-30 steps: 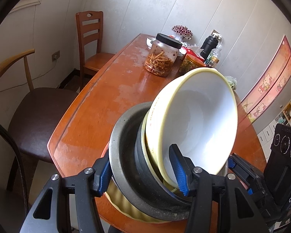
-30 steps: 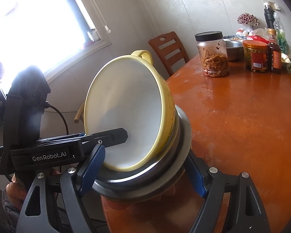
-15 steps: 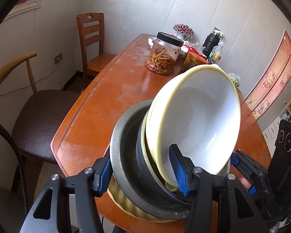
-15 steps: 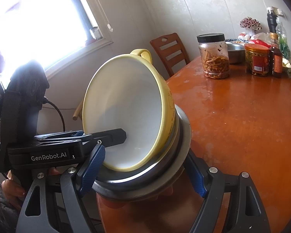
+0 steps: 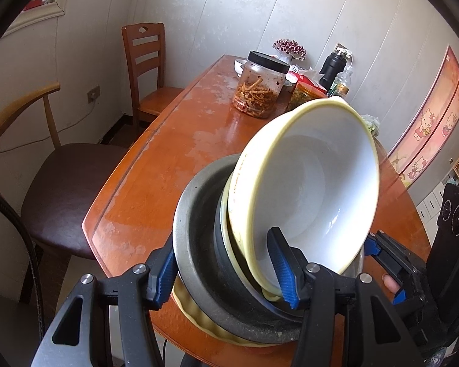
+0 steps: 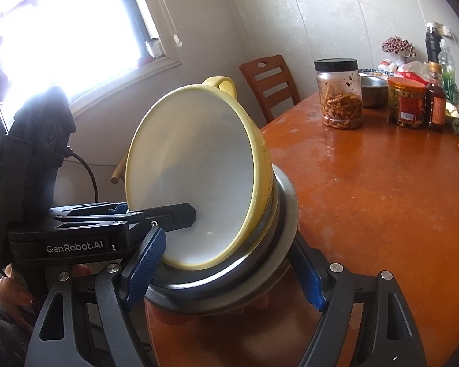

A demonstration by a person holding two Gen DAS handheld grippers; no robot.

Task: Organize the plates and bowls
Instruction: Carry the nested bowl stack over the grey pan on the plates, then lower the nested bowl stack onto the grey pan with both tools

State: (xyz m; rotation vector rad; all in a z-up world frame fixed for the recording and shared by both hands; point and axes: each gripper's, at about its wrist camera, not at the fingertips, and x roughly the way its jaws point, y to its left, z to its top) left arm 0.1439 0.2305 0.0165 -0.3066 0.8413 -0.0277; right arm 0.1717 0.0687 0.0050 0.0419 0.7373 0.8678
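Tilted, the yellow bowl [image 5: 306,189] leans in the stack [image 5: 199,244] at the table [image 5: 168,153] edge, lower centre of both views.
Left gripper [image 5: 226,272] clenches across the stack's rim, one finger inside the bowl; right gripper [image 6: 223,272] straddles the opposite rim, grasping the stack. Both are equally near.

Bowl [image 5: 315,183] tilted in nested stack [image 5: 199,244] at table [image 5: 174,165] edge; jars [image 5: 260,85] behind.
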